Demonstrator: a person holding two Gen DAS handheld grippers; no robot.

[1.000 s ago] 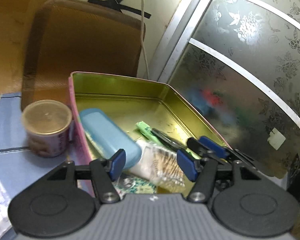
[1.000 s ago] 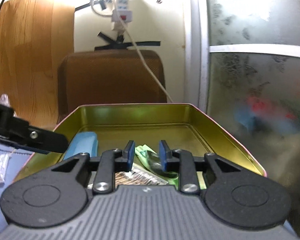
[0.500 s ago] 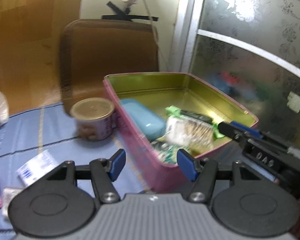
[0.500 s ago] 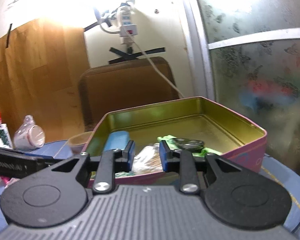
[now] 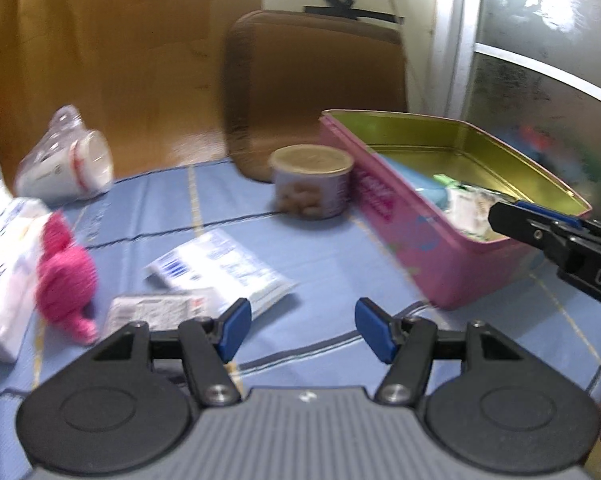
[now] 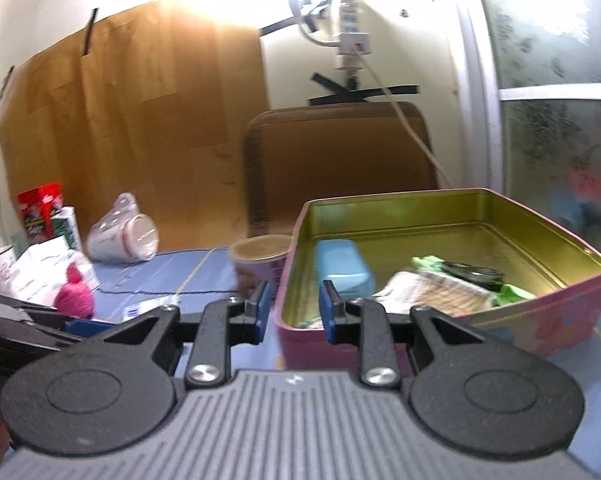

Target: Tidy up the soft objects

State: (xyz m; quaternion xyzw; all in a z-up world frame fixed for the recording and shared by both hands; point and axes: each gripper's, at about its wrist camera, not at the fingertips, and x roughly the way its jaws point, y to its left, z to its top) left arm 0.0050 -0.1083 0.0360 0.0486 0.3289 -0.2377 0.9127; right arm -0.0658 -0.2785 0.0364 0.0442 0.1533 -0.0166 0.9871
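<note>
Since a second ago, when both of your grippers hung over the pink rectangular metal tin (image 6: 452, 276), they have drawn back over the blue striped tablecloth (image 5: 332, 248). Left gripper (image 5: 302, 330): jaws wide apart, empty. Right gripper (image 6: 291, 312): jaws narrowly apart, empty. Likely one deposit done, next pick pending. Fuzzy pink knitted toy (image 5: 62, 276) lies near the cloth's left edge beside crinkly white plastic packets (image 5: 220, 270). Tin already holds a smooth light-blue case (image 6: 342, 270).

Wall: cream, with wood panel (image 6: 132, 120) at left
Chair: brown backrest (image 6: 336, 160)
Right: frosted patterned glass (image 5: 548, 60)
Light: bright glare above
</note>
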